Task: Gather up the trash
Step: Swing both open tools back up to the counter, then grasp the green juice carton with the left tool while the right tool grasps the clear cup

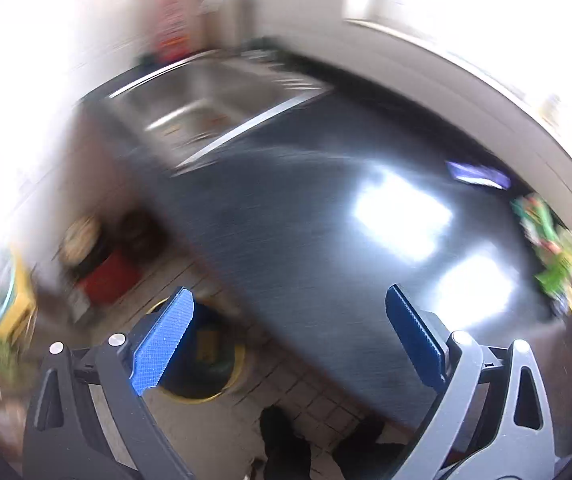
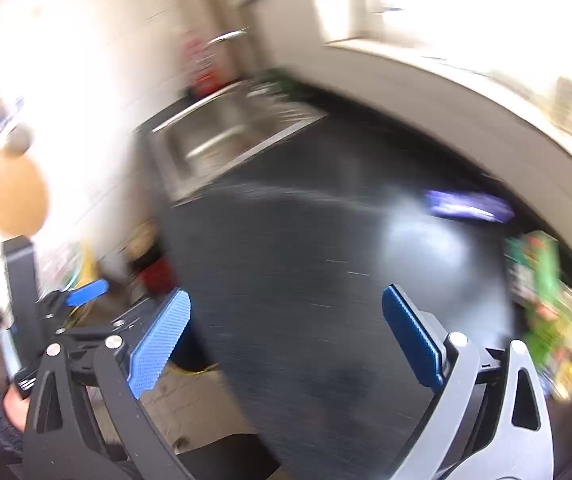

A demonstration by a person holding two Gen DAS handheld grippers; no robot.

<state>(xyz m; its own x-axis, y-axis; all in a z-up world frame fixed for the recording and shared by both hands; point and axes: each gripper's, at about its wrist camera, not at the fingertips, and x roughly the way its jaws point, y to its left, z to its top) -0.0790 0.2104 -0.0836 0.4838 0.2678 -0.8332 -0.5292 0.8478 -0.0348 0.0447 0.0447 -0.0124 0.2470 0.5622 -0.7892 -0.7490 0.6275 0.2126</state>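
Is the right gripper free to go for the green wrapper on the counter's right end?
Probably yes. The right gripper is open and empty, the dark counter before it is bare, and the green wrapper lies unobstructed off to its right, though blur hides detail.

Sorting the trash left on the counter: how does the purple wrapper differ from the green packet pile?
The purple wrapper looks like one flat piece; the green packets form a crumpled, multicoloured heap. The purple wrapper lies further back on the dark counter, nearer the wall; the green packets sit toward the front, at the counter's right end. Both lie loose on the counter, blurred, untouched by either gripper.
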